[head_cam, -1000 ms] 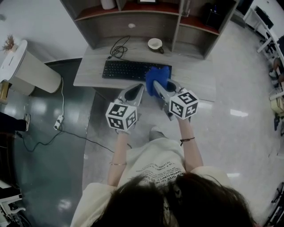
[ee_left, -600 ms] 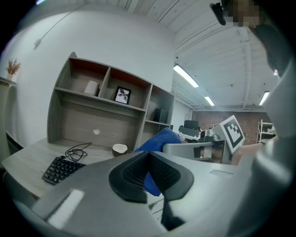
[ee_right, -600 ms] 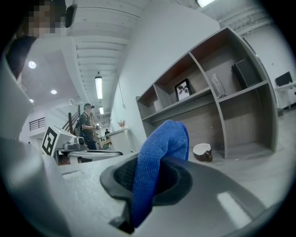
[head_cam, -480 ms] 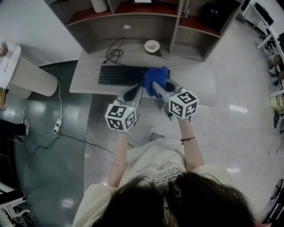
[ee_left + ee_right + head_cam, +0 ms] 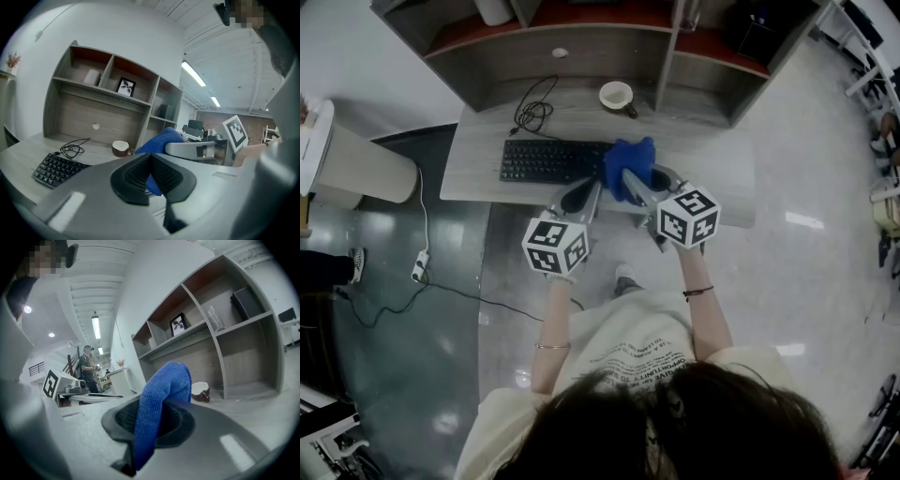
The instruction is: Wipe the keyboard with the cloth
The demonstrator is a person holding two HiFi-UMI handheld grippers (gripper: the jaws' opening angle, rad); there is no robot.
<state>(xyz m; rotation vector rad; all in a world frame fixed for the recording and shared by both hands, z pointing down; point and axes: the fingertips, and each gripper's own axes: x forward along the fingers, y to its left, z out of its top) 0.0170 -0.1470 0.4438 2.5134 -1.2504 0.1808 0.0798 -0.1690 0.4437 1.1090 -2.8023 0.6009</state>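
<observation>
since a second earlier: desk (image 5: pixel 717 178) and keyboard (image 5: pixel 548 161) sat slightly further left in the head view; both grippers held much the same place in it. item, left gripper (image 5: pixel 579 195): jaws closed tip to tip, nothing clamped between them, held above the desk's near edge just in front of the keyboard's right half. item, right gripper (image 5: pixel 639 190): jaws clamped on a blue cloth (image 5: pixel 630 161), a fold of which rose out past the pads (image 5: pixel 176 420) in the right gripper view. cloth lay over the keyboard's right end, just beside the left gripper's tips. item, keyboard: black, flat on the grey desk, its cable (image 5: pixel 530 108) coiled behind it. item, cup (image 5: pixel 616 94): on the desk behind the cloth, well apart from it.
</observation>
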